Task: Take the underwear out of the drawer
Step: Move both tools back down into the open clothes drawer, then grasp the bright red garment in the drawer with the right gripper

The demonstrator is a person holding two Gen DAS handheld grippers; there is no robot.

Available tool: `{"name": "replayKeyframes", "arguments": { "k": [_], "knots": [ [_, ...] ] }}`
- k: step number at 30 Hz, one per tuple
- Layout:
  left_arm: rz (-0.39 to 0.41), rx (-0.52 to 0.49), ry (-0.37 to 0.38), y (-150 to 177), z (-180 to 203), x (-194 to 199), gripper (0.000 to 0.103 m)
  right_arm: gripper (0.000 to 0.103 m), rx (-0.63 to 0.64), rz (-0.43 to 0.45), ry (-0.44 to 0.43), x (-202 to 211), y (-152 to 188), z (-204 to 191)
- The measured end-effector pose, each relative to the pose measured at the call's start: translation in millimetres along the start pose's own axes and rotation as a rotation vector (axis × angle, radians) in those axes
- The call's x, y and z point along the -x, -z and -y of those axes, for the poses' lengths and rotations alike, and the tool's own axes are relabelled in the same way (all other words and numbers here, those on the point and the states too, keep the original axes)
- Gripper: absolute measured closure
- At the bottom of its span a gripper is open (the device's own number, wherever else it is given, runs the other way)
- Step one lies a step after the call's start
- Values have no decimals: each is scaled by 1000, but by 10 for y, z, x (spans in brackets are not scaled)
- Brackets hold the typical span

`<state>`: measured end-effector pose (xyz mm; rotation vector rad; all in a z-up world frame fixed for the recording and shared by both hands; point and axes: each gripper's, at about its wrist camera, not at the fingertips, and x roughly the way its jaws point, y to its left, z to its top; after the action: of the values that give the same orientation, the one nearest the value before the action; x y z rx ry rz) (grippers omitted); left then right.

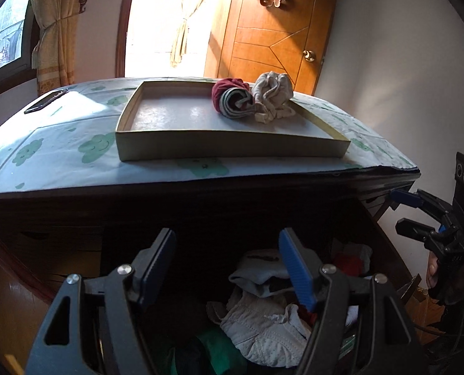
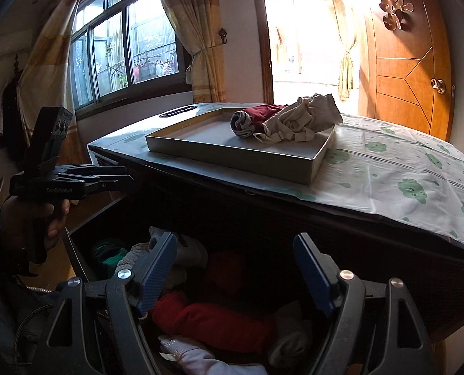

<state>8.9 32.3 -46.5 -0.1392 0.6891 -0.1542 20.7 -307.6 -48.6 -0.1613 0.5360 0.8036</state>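
Observation:
The drawer (image 1: pixel 385 237) is open below the dresser top and holds several crumpled garments: white and grey underwear (image 1: pixel 263 328), a red piece (image 2: pixel 213 318) and a green one (image 2: pixel 113 257). My left gripper (image 1: pixel 229 265) is open and empty above the drawer. My right gripper (image 2: pixel 235 268) is open and empty above the red piece. Each gripper shows in the other's view, the right one (image 1: pixel 410 212) and the left one (image 2: pixel 125 175). A shallow cardboard tray (image 1: pixel 232 150) on the dresser top holds a rolled dark red garment (image 1: pixel 232 98) and a beige one (image 1: pixel 272 97).
The dresser top carries a white cloth with green prints (image 2: pixel 403 168). A dark phone-like object (image 1: pixel 46 101) lies at its far left. A wooden door (image 1: pixel 272 31), a bright doorway and curtained windows (image 2: pixel 122 50) stand behind.

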Motion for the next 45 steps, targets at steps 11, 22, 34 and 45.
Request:
{"name": "replayKeyframes", "arguments": {
  "k": [11,22,34,45],
  "knots": [
    [-157,-76,1,302,15,-133,34,24,200,-154,-2,-208,183,-164],
    [-191,-90,35,366,94,-172,33,24,495,-394,-39,-572,254,-275],
    [-207,-65,50,409,37,-204,32,24,609,-593,-130,-994,353,-370],
    [-208,-44,63,424,25,-208,31,24,531,-690,-239,-1170,317,-289]
  ]
}}
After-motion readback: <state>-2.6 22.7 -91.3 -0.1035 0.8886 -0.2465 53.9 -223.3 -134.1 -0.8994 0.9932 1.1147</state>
